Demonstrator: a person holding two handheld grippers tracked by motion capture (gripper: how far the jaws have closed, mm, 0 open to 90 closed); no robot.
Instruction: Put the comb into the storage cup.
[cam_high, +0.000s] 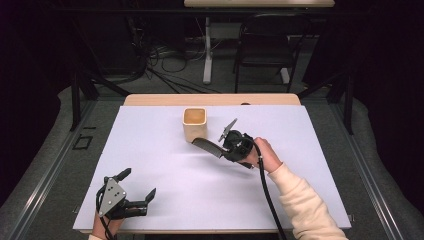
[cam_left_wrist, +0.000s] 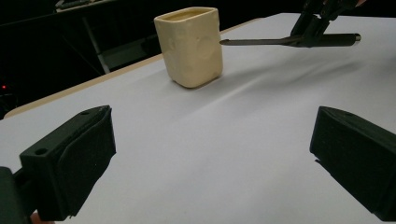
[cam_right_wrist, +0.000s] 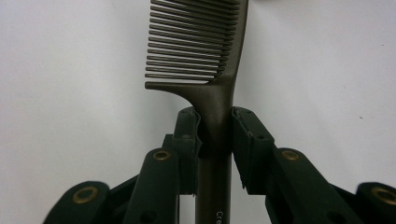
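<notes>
Resting near the table's front edge, the left gripper (cam_high: 136, 185) sits low over the white table cover (cam_high: 165, 195) with its jaws spread wide and nothing between them. In the left gripper view its two black pads stand far apart at either side of the frame, with bare cover between.

Farther in, the right gripper (cam_high: 231, 145) is clamped on the dark comb (cam_high: 207, 146). The right gripper view shows both jaws pressed against the comb's (cam_right_wrist: 205, 56) handle just below where the teeth begin, with the toothed end running forward and away from the gripper. From the high view, the comb reaches to the left from that gripper, and its far tip lies right at the lower right side of the cream cup (cam_high: 194, 124). The left gripper view shows the comb (cam_left_wrist: 261, 42) level above the cover, its tip just beside the cup's (cam_left_wrist: 191, 46) wall; whether it touches the wall I cannot tell.

Beyond that, the cup stands upright and open-topped near the middle of the table's back half.

The step in hand looks like carrying the comb to the cup. The next move probably calls for lifting the comb above the rim, tipping it upright and lowering it inside before easing the jaws apart. The cup is unsupported, so a nudge on its wall could shift it.
</notes>
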